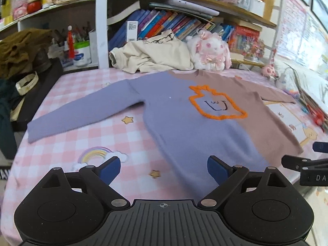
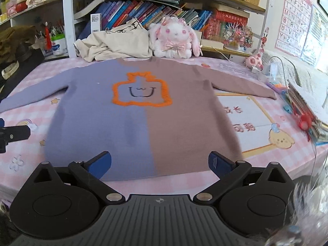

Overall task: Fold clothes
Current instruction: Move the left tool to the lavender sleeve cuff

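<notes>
Lying flat on the checked tablecloth (image 2: 266,164), two-tone sweater (image 2: 143,123), hem just beyond right tool (image 2: 160,164) and left tool (image 1: 164,170), both spread, empty.

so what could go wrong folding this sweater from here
1. The brown sleeve ends close to the pens and clutter at the table edge, so swinging it inward might drag them along.
2. The sweater hem lies near the table's front edge; a tug toward the open right gripper or left gripper could slide it off.
3. The cream garment touches the collar and may snag.
</notes>
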The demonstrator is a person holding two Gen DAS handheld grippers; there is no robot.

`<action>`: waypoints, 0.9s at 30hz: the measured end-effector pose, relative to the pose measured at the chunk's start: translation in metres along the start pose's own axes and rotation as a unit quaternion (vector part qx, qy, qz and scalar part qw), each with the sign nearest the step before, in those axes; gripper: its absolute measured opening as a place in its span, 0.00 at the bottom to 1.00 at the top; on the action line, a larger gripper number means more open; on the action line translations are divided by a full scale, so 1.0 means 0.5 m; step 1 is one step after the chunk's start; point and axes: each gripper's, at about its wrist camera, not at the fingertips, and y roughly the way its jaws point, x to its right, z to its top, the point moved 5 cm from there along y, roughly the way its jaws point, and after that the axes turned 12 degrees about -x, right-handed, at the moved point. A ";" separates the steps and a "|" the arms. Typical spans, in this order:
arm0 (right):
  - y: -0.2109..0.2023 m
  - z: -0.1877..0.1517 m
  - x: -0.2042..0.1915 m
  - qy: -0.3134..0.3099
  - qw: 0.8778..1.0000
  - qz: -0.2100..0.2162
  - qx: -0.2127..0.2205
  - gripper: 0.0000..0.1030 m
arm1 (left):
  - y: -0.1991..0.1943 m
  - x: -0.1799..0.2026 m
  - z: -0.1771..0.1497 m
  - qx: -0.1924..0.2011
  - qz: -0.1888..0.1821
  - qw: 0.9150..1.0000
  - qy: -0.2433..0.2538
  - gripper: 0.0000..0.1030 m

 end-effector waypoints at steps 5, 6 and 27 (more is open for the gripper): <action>0.002 -0.006 -0.072 0.013 1.000 0.001 -0.008 0.99 | 0.000 -0.079 -0.003 -0.007 0.004 1.000 -0.006 0.91; 0.002 -0.005 -0.085 0.012 1.000 0.003 -0.010 0.99 | -0.002 -0.096 -0.006 -0.008 0.006 1.000 -0.012 0.91; 0.030 0.042 -0.212 -0.039 0.999 0.036 -0.013 0.99 | 0.029 -0.321 0.000 -0.018 0.072 0.988 -0.137 0.91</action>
